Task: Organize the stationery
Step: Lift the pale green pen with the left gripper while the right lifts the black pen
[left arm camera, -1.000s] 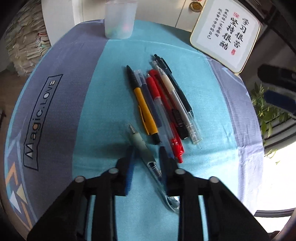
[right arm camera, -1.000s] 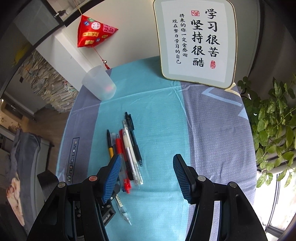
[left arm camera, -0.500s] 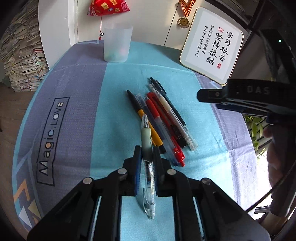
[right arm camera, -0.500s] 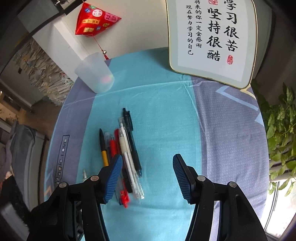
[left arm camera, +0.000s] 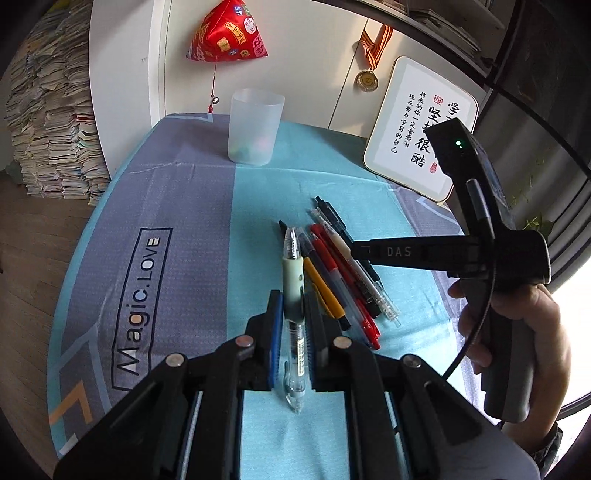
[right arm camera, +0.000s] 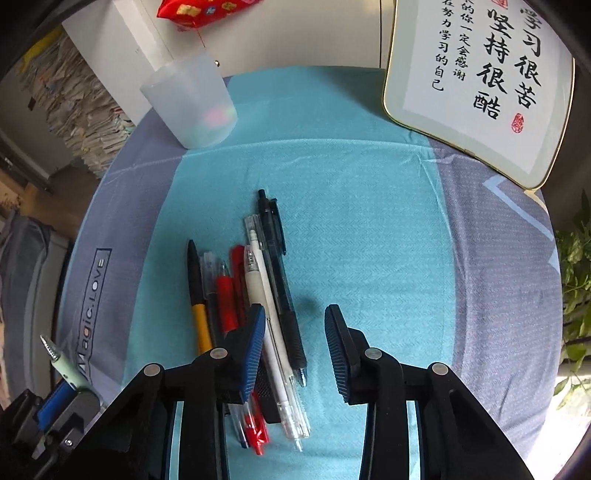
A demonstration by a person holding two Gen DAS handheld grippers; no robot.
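My left gripper (left arm camera: 293, 314) is shut on a pale green clear-barrelled pen (left arm camera: 293, 280), held above the cloth and pointing away from me; it also shows in the right wrist view (right arm camera: 61, 360). Several pens (right arm camera: 255, 295) lie side by side on the teal cloth, among them a yellow one (left arm camera: 323, 288), red ones and a white one (right arm camera: 266, 306). My right gripper (right arm camera: 295, 347) is open and empty, low over the near ends of the white and black pens (right arm camera: 280, 266). A frosted plastic cup (left arm camera: 255, 127) stands at the far edge, also in the right wrist view (right arm camera: 192, 105).
A framed calligraphy plaque (right arm camera: 480, 81) leans at the far right of the table. A red pyramid ornament (left arm camera: 227, 35) hangs on the wall behind the cup. Green plant leaves (right arm camera: 576, 280) are off the right edge. Paper stacks (left arm camera: 48, 122) stand beyond the left edge.
My left gripper closed on the green pen, lifted it off the cloth and tilted up. My right gripper came down and forward over the row of pens, still open.
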